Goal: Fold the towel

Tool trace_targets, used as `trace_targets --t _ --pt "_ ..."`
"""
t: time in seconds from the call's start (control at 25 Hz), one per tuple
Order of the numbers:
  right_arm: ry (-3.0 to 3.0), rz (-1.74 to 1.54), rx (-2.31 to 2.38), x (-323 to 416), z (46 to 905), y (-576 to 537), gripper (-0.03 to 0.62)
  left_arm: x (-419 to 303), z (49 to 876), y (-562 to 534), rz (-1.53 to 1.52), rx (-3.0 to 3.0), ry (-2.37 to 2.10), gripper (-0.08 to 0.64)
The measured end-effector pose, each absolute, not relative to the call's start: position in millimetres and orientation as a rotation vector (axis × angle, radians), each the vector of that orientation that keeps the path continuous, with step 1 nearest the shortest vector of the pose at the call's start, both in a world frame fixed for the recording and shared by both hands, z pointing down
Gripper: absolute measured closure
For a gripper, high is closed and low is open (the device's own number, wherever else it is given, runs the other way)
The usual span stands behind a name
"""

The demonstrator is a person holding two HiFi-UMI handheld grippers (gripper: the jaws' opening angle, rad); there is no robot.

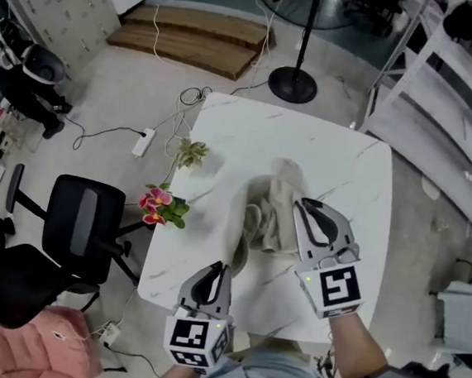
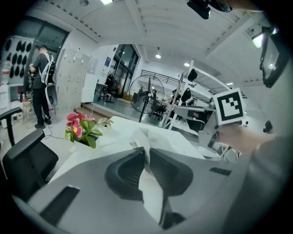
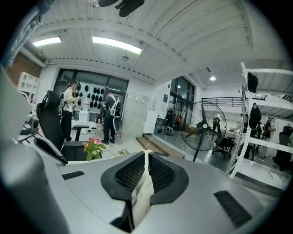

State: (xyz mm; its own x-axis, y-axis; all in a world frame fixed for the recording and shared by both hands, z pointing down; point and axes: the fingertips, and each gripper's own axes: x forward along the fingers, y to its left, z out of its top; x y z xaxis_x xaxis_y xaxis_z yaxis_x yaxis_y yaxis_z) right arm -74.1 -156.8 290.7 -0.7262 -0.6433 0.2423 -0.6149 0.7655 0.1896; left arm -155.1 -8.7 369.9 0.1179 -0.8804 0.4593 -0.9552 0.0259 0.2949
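Left gripper [image 1: 225,268]: jaws clamped on a towel edge near the front of the table [image 1: 361,179].

Towel [image 1: 271,212]: bunched in a crumpled heap at the middle of the table and gathered between both grippers. No flat layer or clean crease shows.

Right gripper [image 1: 299,205]: jaws pinched on the cloth, with a strip of it hanging down between them.

Status: both grips are made, but no fold is finished. Judged remaining: spread the towel, fold it and lay it flat.

Even bright ceiling light [image 3: 116,45]; fisheye warp, dark corners.
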Motion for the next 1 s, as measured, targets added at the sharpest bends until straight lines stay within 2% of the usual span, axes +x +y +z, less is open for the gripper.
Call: trace_targets --t 0.48,1.0 --pt "-2.549 -0.073 1.021 -81 336 -137 0.551 -231 405 72 0.207 1.7 -1.826 0.52" --pt "-2.488 -0.071 1.088 -80 338 -91 0.552 -326 414 146 0.219 1.537 -1.984 0.52"
